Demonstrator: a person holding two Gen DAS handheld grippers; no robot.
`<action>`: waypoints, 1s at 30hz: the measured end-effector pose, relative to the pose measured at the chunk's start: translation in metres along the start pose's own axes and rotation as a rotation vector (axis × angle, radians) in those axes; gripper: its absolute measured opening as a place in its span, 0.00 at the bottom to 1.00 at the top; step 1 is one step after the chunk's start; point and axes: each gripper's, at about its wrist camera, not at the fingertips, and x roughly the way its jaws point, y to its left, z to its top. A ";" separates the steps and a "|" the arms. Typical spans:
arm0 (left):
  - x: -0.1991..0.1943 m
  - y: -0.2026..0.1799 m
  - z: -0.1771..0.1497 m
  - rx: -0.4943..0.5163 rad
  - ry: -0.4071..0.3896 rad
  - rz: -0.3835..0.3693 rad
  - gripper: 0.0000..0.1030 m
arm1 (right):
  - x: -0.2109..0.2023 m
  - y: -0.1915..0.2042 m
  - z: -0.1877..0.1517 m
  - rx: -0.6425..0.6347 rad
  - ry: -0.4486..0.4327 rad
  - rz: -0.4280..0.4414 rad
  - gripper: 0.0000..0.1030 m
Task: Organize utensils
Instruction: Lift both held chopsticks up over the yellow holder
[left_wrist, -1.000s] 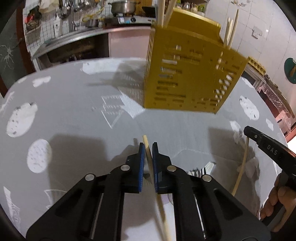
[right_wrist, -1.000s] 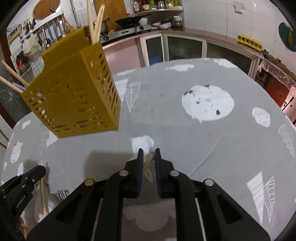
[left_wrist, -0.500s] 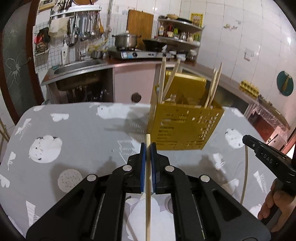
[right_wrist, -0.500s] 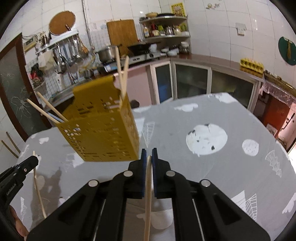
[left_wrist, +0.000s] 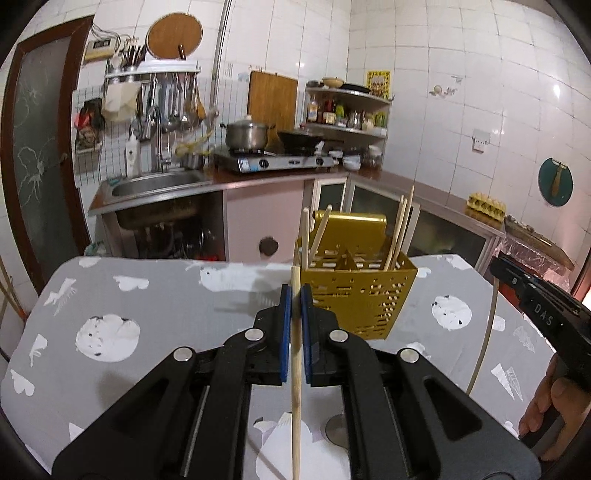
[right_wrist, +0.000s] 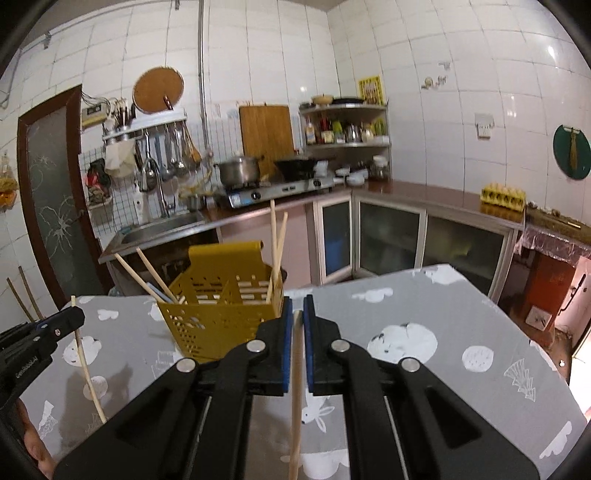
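A yellow perforated utensil holder (left_wrist: 356, 295) (right_wrist: 221, 306) stands on the grey patterned table (left_wrist: 147, 306), with several wooden chopsticks leaning in its compartments. My left gripper (left_wrist: 295, 291) is shut on a wooden chopstick (left_wrist: 295, 369), which hangs down between the blue pads, lifted above the table just left of the holder. My right gripper (right_wrist: 297, 306) is shut on another chopstick (right_wrist: 295, 387), held upright right of the holder. Each view shows the other gripper at its edge with its chopstick dangling: the right one (left_wrist: 484, 332), the left one (right_wrist: 86, 362).
Behind the table runs a kitchen counter with a steel sink (left_wrist: 155, 184), a gas stove (left_wrist: 273, 160) bearing a pot and a wok, and glass-door cabinets (right_wrist: 388, 240). A small metal disc (left_wrist: 336, 428) lies on the tablecloth beneath my left gripper. A hand (left_wrist: 546, 410) grips the right tool.
Both grippers have risen and tilted up toward level, each lifting its chopstick off the table. The holder now appears farther and lower, and the kitchen wall has come into view.
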 end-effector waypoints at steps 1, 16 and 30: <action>-0.001 0.000 0.001 -0.002 -0.006 -0.002 0.04 | -0.004 0.000 0.002 0.000 -0.017 0.001 0.06; -0.017 -0.003 0.023 0.006 -0.111 -0.025 0.04 | -0.025 0.003 0.029 -0.013 -0.128 0.008 0.06; -0.024 -0.026 0.099 0.023 -0.254 -0.061 0.04 | -0.026 0.019 0.099 -0.029 -0.238 0.026 0.06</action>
